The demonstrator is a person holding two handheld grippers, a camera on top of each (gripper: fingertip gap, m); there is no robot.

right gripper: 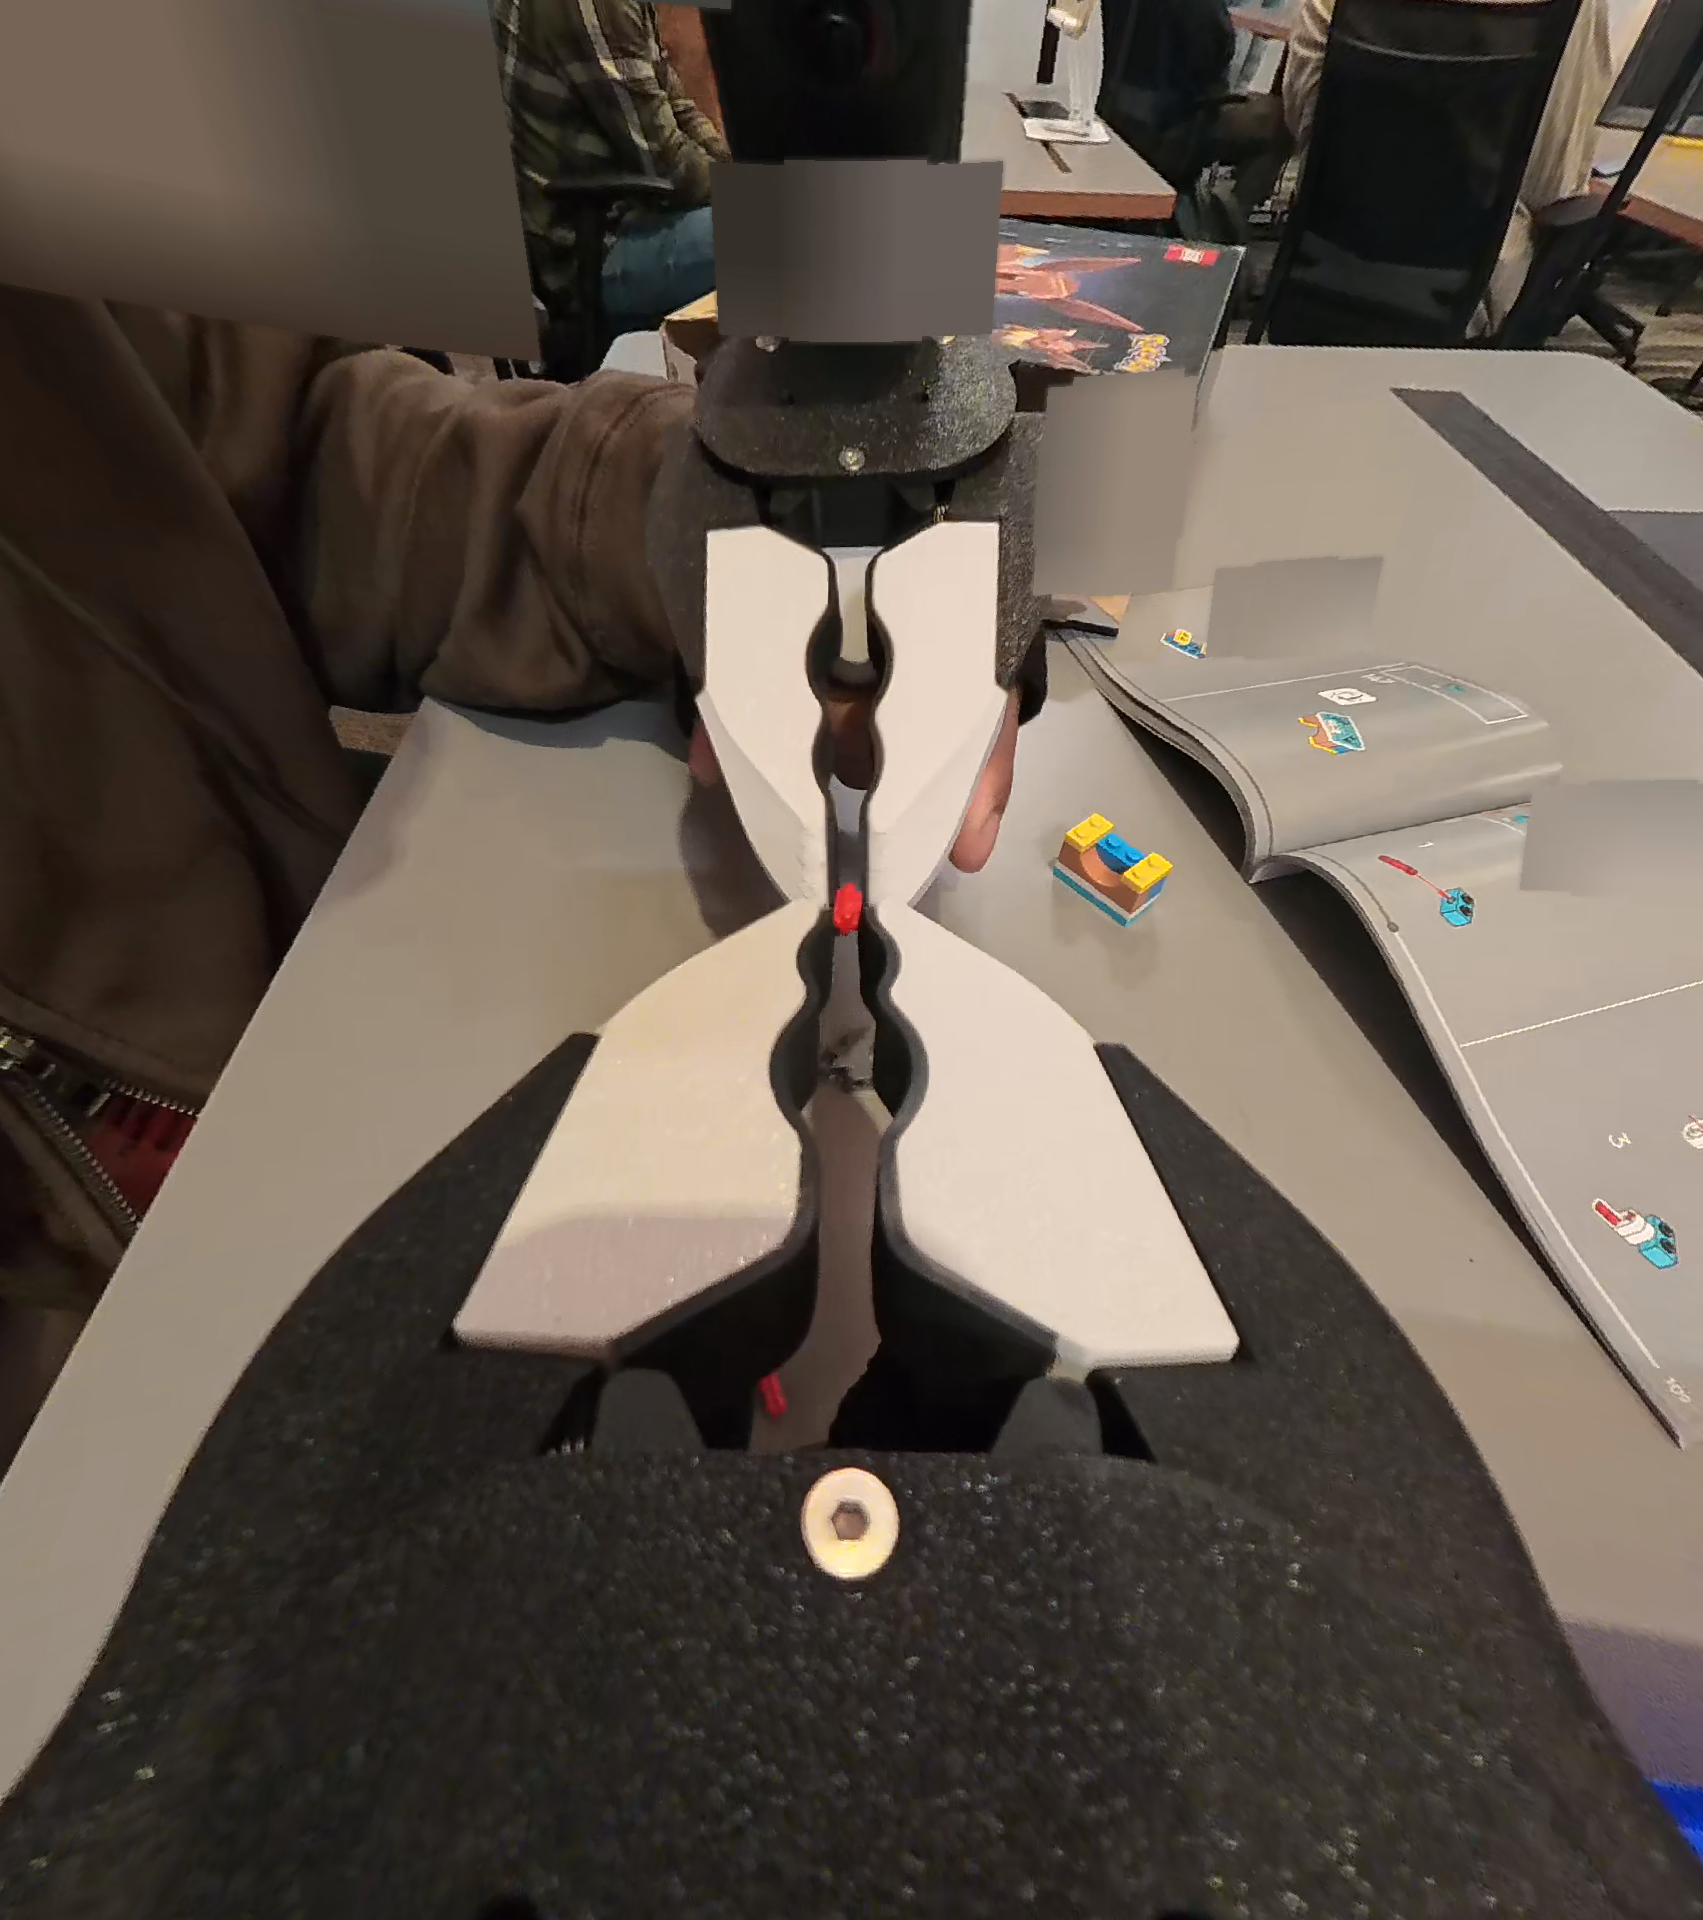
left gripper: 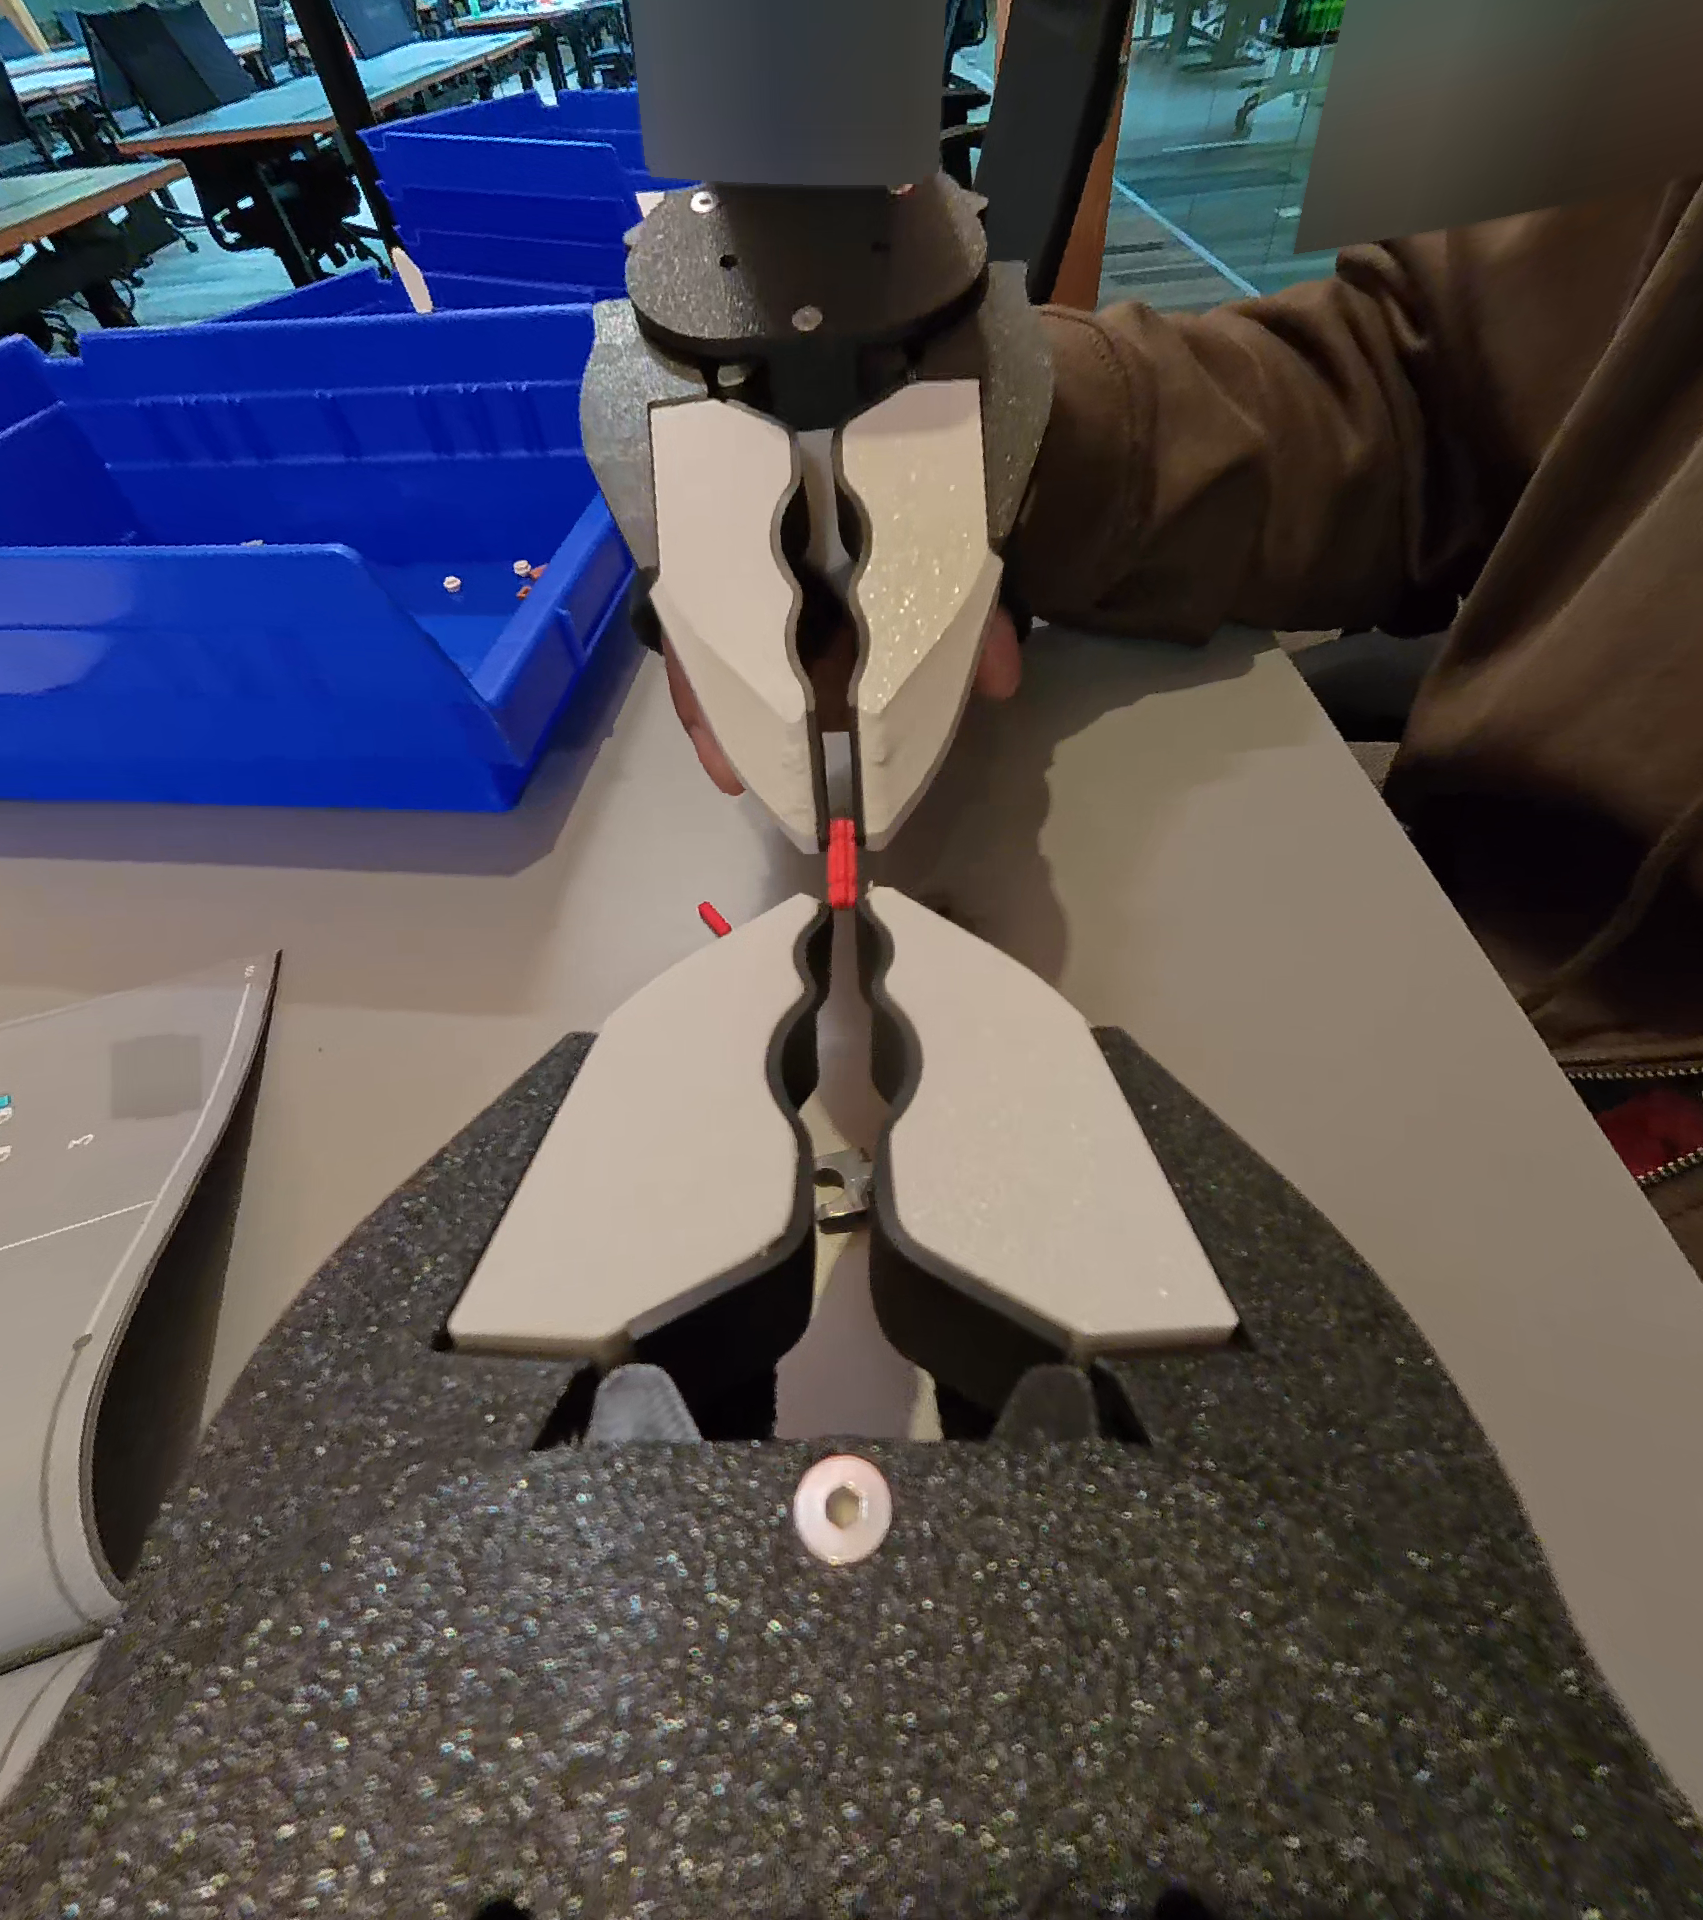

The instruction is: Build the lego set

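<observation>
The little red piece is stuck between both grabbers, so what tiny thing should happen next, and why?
Probably one gripper should let go. The red piece is pinched at both ends, by the left gripper and the right gripper, tip to tip above the table. Which one should release I cannot tell. Another red piece lies on the table nearby.

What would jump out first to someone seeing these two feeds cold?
The two tools meeting tip to tip over the grey table, the left tool and right tool both pinching one small red piece between them. Next, the blue bins at the left of the left wrist view, and the small multicoloured brick build beside the open instruction booklet in the right wrist view.
</observation>
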